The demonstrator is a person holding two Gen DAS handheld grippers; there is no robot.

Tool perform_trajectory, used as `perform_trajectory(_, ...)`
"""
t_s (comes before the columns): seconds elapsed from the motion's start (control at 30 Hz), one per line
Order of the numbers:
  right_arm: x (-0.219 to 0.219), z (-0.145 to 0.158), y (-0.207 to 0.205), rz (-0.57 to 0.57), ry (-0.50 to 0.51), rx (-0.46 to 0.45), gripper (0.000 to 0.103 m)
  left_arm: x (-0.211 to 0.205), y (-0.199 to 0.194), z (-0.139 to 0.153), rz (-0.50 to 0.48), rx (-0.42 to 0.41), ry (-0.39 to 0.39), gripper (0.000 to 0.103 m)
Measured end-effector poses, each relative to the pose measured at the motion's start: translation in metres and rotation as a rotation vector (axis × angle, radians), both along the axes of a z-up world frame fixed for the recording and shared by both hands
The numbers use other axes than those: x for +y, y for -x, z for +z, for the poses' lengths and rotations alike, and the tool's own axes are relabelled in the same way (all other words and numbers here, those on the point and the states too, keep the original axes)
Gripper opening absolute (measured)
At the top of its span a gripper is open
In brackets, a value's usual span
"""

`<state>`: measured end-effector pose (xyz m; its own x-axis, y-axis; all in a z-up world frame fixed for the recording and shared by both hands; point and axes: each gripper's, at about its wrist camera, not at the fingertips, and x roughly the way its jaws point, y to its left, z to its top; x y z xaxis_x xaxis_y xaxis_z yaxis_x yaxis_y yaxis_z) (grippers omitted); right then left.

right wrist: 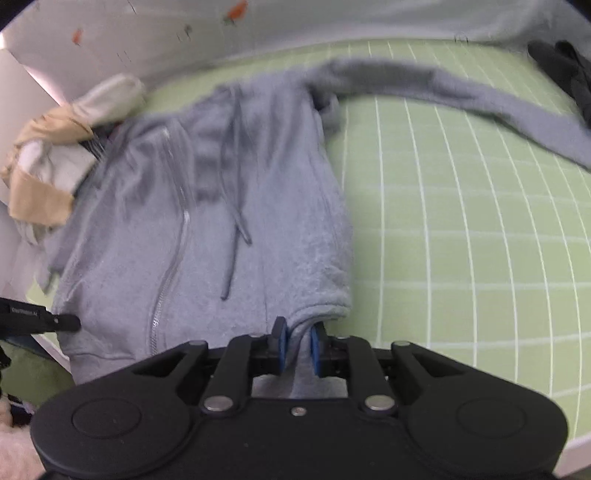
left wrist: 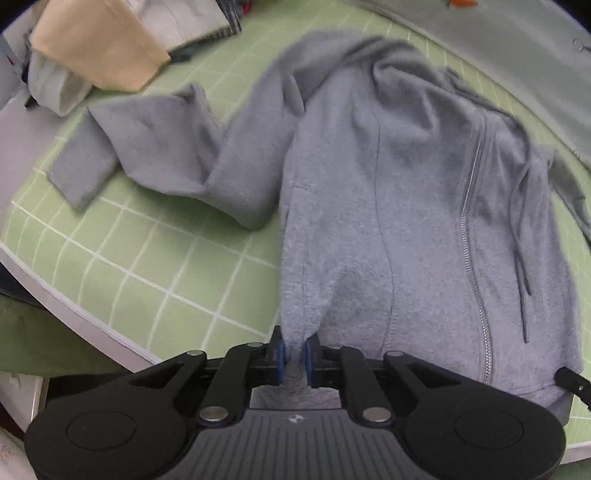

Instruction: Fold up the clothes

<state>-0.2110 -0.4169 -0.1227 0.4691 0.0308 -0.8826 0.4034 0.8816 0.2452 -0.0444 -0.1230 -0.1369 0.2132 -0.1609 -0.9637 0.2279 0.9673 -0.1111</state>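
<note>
A grey zip-up hoodie [left wrist: 406, 206] lies front up on the green grid mat [left wrist: 147, 266], zipper closed, drawstrings loose. My left gripper [left wrist: 294, 356] is shut on the hoodie's bottom hem at its left corner. My right gripper [right wrist: 298, 345] is shut on the hem at the hoodie's [right wrist: 229, 221] right corner. One sleeve [left wrist: 155, 155] lies bent out to the left in the left wrist view. The other sleeve [right wrist: 461, 96] stretches out to the right in the right wrist view. The left gripper's finger tip [right wrist: 55, 321] shows at the right wrist view's left edge.
A pile of beige and white clothes [left wrist: 99, 48] lies at the mat's far left; it also shows in the right wrist view [right wrist: 51, 155]. A dark garment [right wrist: 565, 70] lies at the far right. A white wall [right wrist: 147, 33] borders the back. The mat's near edge [left wrist: 74, 310] runs along the left.
</note>
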Motion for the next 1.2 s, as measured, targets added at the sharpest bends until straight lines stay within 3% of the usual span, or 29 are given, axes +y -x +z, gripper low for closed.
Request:
perform_trajectory(0.1,0.0,0.01,-0.003,-0.013,0.072,0.0,0.047,-0.002,-0.006,0.016,-0.016,-0.06,0.041,0.041)
perform_trajectory(0.17,0.0,0.016,-0.002,-0.025,0.129,-0.018,0.058,-0.002,-0.01,0.027,-0.022,-0.104,0.063,0.064)
perform_trajectory(0.23,-0.005,0.02,-0.007,-0.039,0.161,-0.037,0.081,-0.005,-0.017,0.038,-0.026,-0.153,0.069,0.074)
perform_trajectory(0.3,-0.013,0.023,-0.018,-0.049,0.18,-0.056,0.094,-0.009,-0.025,0.045,-0.027,-0.189,0.072,0.08)
perform_trajectory(0.33,-0.015,0.024,-0.025,-0.051,0.194,-0.063,0.096,-0.012,-0.031,0.045,-0.028,-0.196,0.074,0.082)
perform_trajectory(0.47,-0.024,0.029,-0.063,-0.029,0.274,-0.093,0.098,-0.024,-0.055,0.042,-0.032,-0.203,0.064,0.085)
perform_trajectory(0.63,-0.031,0.039,-0.139,0.053,0.377,-0.142,0.101,-0.04,-0.091,0.03,-0.054,-0.19,0.019,0.088)
perform_trajectory(0.9,-0.046,0.013,-0.289,0.277,0.384,-0.137,0.101,-0.062,-0.152,-0.009,-0.048,-0.112,-0.05,0.089)
perform_trajectory(1.07,-0.046,-0.019,-0.342,0.484,0.333,-0.05,0.09,-0.073,-0.174,-0.027,-0.03,-0.09,-0.089,0.094)
perform_trajectory(1.2,-0.05,-0.037,-0.355,0.55,0.264,-0.014,0.067,-0.074,-0.184,-0.034,-0.012,-0.086,-0.102,0.099)
